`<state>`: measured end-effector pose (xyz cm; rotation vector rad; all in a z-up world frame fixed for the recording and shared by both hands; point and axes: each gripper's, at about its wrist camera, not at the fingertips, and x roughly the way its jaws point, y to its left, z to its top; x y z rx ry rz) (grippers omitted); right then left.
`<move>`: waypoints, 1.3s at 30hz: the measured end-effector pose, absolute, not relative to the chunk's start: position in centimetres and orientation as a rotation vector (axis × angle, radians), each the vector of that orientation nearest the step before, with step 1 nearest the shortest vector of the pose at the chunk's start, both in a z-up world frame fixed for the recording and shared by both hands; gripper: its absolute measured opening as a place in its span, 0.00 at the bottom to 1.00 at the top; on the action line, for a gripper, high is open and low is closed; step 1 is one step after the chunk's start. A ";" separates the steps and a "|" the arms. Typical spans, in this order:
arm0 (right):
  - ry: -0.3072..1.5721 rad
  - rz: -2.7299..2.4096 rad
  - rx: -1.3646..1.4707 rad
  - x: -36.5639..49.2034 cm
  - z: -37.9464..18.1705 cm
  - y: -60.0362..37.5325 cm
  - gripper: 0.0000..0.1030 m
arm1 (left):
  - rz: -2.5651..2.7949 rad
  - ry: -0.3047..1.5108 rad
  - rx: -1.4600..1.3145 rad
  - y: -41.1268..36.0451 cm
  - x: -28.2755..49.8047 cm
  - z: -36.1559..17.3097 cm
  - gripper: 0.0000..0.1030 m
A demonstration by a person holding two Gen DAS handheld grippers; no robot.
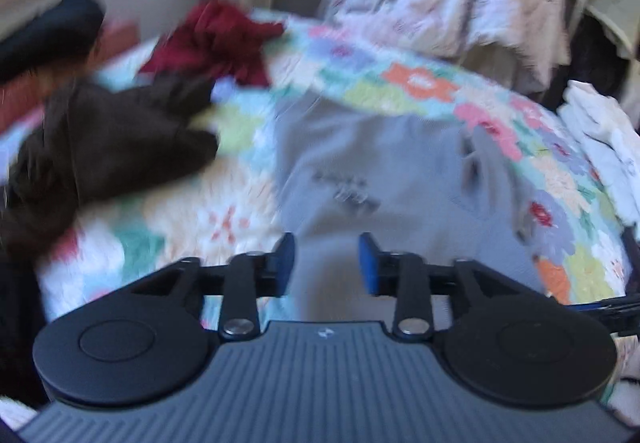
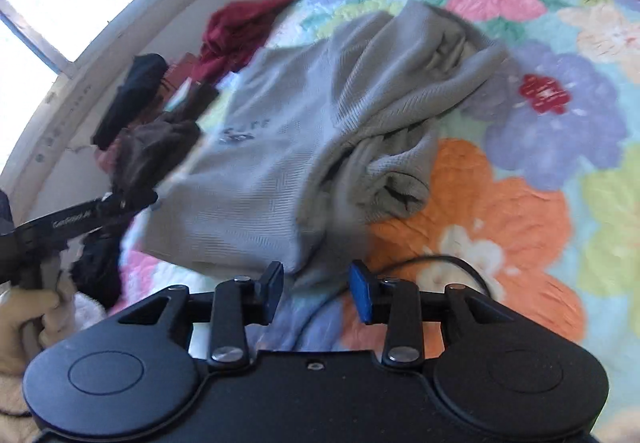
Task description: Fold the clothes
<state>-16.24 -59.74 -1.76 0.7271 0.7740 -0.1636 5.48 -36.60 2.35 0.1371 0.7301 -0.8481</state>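
Sweater (image 2: 280,147), grey, mid-frame on the bed (image 2: 520,203); its chest print blurs past my reading. Both left tool (image 1: 326,263) and right tool (image 2: 316,293) are spread, pinching nothing.

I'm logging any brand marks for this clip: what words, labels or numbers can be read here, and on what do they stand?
"GenRobot.AI", as far as it can be made out, small white lettering: on the side of the left gripper, seen in the right wrist view.
Dark print on the grey sweater: too blurred to read in either view.
Small pale mark on the grey ribbed housing: a logo, no letters legible.
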 end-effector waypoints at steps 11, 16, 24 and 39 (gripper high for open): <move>0.789 -0.199 0.560 -21.9 8.0 -54.5 0.61 | -1.254 0.714 0.302 -43.8 1.6 6.0 0.43; 0.874 -0.418 0.223 -22.8 9.0 -52.2 0.69 | -1.364 0.731 0.380 -48.1 -0.9 2.8 0.51; 0.657 -0.406 0.213 -19.9 4.1 -60.9 0.53 | -1.339 0.801 0.557 -53.4 -2.4 -3.7 0.78; 0.733 -0.168 0.285 -11.4 -4.4 -64.3 0.53 | -1.268 0.965 -0.006 -49.8 7.4 -4.6 0.22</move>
